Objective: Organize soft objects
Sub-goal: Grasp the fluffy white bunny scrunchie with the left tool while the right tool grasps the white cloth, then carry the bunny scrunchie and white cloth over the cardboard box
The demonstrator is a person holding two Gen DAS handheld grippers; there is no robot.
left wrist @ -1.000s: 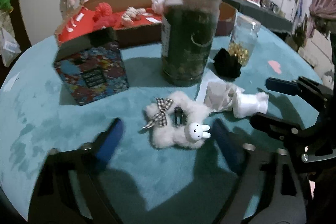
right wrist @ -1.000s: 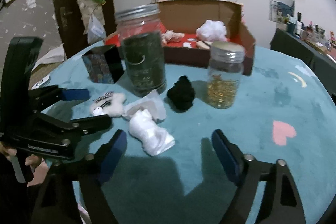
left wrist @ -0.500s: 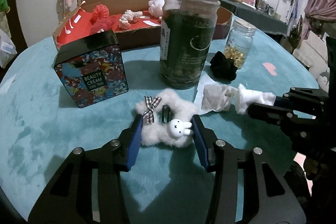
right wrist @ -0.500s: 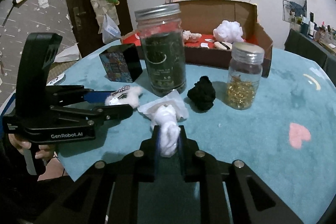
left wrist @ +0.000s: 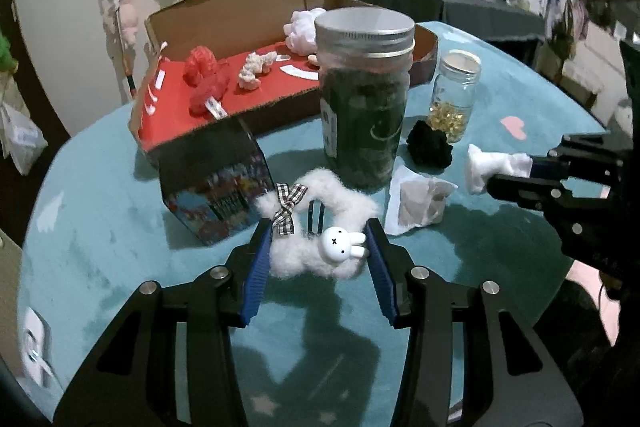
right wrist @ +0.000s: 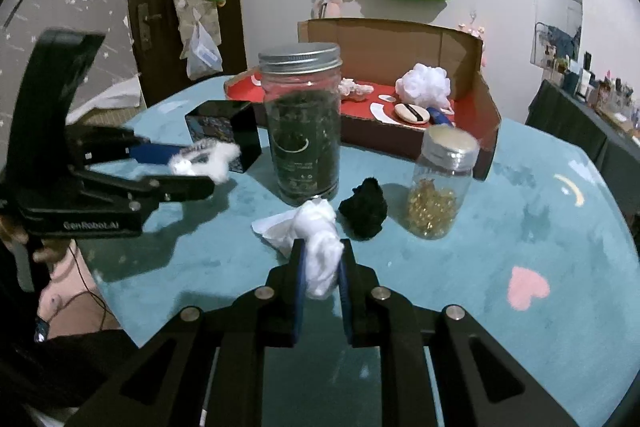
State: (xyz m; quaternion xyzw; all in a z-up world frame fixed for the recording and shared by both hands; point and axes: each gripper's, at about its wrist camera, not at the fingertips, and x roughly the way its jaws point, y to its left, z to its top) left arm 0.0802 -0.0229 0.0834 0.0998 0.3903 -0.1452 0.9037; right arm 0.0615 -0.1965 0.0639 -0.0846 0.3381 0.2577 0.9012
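Now that your left gripper (left wrist: 318, 259) has clamped the fluffy bunny clip (left wrist: 320, 227) and your right gripper (right wrist: 322, 273) the white cloth wad (right wrist: 320, 251), both lifted, carry them to the cardboard box (right wrist: 420, 39) at upper centre

Your round teal table (right wrist: 520, 211), well loaded.
On it you have a tall dark jar (right wrist: 304, 131), a small jar of gold bits (right wrist: 438, 187), a black scrunchie (right wrist: 365, 213), crumpled tissue (left wrist: 416, 201), a floral tin (left wrist: 216, 187) and an open cardboard box (right wrist: 400, 107).

Two lidded jars (right wrist: 302, 123) (right wrist: 438, 183), one tin (left wrist: 216, 187), one cardboard box (right wrist: 400, 43), and two tongs (left wrist: 316, 255) (right wrist: 322, 267), each gripping something white and soft.
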